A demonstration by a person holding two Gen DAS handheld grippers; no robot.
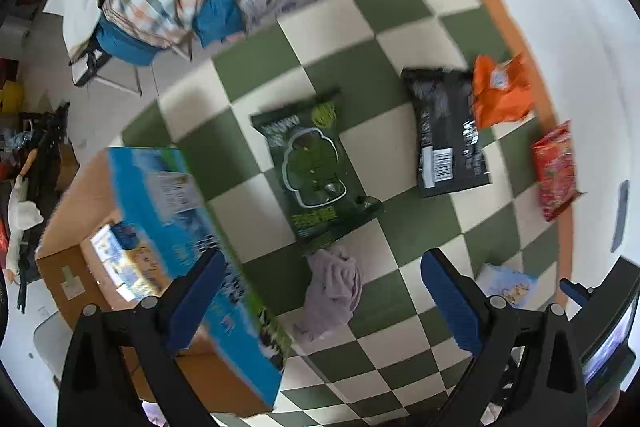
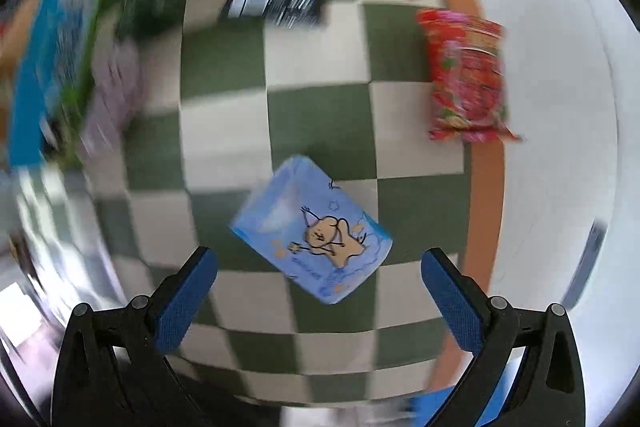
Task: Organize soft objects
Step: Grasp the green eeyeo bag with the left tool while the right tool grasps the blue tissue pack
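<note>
— Which one are they going for now?

— The right gripper [image 2: 320, 291] is hanging over the pale blue soft pack printed with a tan cartoon animal [image 2: 312, 231], jaws spread wide and holding nothing. The pack is lying on the green-and-cream checkered counter [image 2: 224, 75], just ahead of the fingertips and not yet between them.

— And the other hand?

— The left gripper [image 1: 324, 299] is open and empty too, hovering near the crumpled lilac cloth [image 1: 332, 291] beside the open brown cardboard box with the blue printed flap [image 1: 180, 227].

— So what's left out?

— A dark green snack bag [image 1: 316, 167], a black pouch with a barcode [image 1: 448, 131], an orange bag [image 1: 500, 91] and a red crinkled packet [image 1: 556, 171], all spread apart on the cloth.

— Next move?

— I'd guess lowering the right jaws squarely around the blue pack's sides, squeezing gently since it looks squashy, then carrying it to the box.
</note>
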